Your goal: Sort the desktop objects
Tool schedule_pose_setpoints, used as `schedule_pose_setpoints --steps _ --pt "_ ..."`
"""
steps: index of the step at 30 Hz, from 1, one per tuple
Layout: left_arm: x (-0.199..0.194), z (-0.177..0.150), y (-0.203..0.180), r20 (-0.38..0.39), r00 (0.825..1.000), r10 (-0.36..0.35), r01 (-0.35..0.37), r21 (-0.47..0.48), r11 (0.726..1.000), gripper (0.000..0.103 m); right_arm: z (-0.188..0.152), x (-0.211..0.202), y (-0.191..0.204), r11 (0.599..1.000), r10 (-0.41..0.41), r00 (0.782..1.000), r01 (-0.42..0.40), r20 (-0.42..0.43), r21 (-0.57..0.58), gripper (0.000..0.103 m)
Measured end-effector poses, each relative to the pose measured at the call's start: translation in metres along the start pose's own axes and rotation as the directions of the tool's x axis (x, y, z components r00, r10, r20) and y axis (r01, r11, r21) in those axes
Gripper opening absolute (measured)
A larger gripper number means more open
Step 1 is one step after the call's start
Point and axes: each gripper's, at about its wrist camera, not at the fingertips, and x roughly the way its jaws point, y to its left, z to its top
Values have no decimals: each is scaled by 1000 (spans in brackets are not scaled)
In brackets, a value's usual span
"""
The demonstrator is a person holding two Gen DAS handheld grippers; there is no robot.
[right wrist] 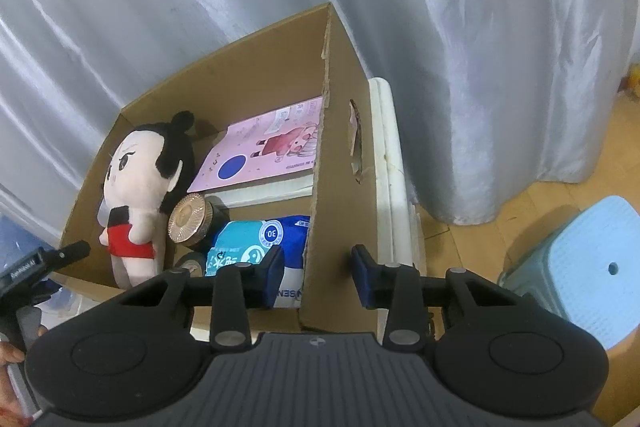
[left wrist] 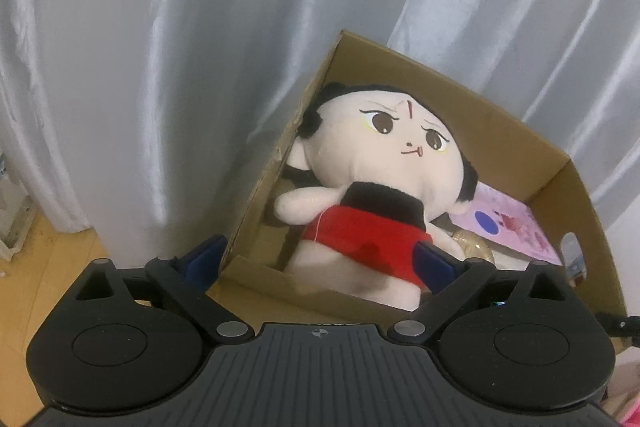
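Note:
An open cardboard box [left wrist: 500, 131] [right wrist: 240, 83] holds a plush doll [left wrist: 372, 163] [right wrist: 136, 179] with black hair and a red top. Beside the doll lie a pink booklet [left wrist: 508, 223] [right wrist: 268, 147], a gold-lidded jar [right wrist: 186, 219] and a blue packet [right wrist: 248, 243]. My left gripper [left wrist: 320, 259] stands wide open over the box's near left corner, one finger outside the wall and one over the doll's legs. My right gripper [right wrist: 319, 271] straddles the box's right wall, with a gap showing between the inner pad and the wall.
White curtains [left wrist: 160, 67] hang behind the box. A light blue plastic stool [right wrist: 592, 267] stands on the wooden floor [right wrist: 560, 163] to the right. A white slab [right wrist: 384, 147] leans against the box's right side. A hand [right wrist: 8, 355] shows at the far left.

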Motion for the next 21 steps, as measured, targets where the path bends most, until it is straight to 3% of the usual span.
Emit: schedule_pose_setpoints --steps 4,7,12,15,16,21 --pt "-9 7 12 40 999 -4 6 -55 998 98 1 0 -5 1000 5 1000 -5 -2 23 32" --pt "-14 14 17 83 996 27 -23 -41 999 103 1 3 -7 999 12 1000 -12 -4 30 32" --pt "17 24 31 -33 999 -14 10 -123 992 103 0 5 -6 1000 7 1000 -7 -2 31 32" --pt "25 22 36 -66 992 -108 95 -172 981 99 0 5 -7 999 13 1000 -13 1 36 32" --pt "25 21 34 -71 989 -126 113 -168 979 99 0 5 -7 999 17 1000 -18 3 40 32" --pt "19 12 14 -69 996 -62 61 -14 998 99 0 6 -9 999 36 999 -36 3 36 33"
